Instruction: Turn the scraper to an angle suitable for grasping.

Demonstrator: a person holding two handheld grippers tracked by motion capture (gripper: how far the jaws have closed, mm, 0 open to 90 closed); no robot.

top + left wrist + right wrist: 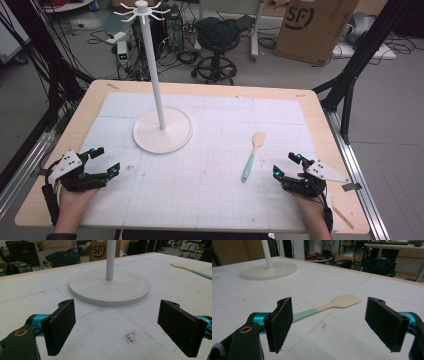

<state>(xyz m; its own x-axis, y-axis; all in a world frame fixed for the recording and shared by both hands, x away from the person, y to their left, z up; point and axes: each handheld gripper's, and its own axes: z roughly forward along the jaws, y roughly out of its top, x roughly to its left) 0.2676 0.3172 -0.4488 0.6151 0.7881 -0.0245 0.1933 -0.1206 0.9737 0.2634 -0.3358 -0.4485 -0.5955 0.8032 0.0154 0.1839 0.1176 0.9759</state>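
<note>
Right hand-held gripper (286,166): jaws wide open, empty; you close them across the spatula (252,154) handle.
Left hand-held gripper (103,161): open, empty.

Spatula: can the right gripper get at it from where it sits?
Probably yes. The right gripper is open, and in its own view the spatula lies flat on the mat just ahead of the jaws, handle end nearest, with nothing between. The stand sits well off to the side.
</note>
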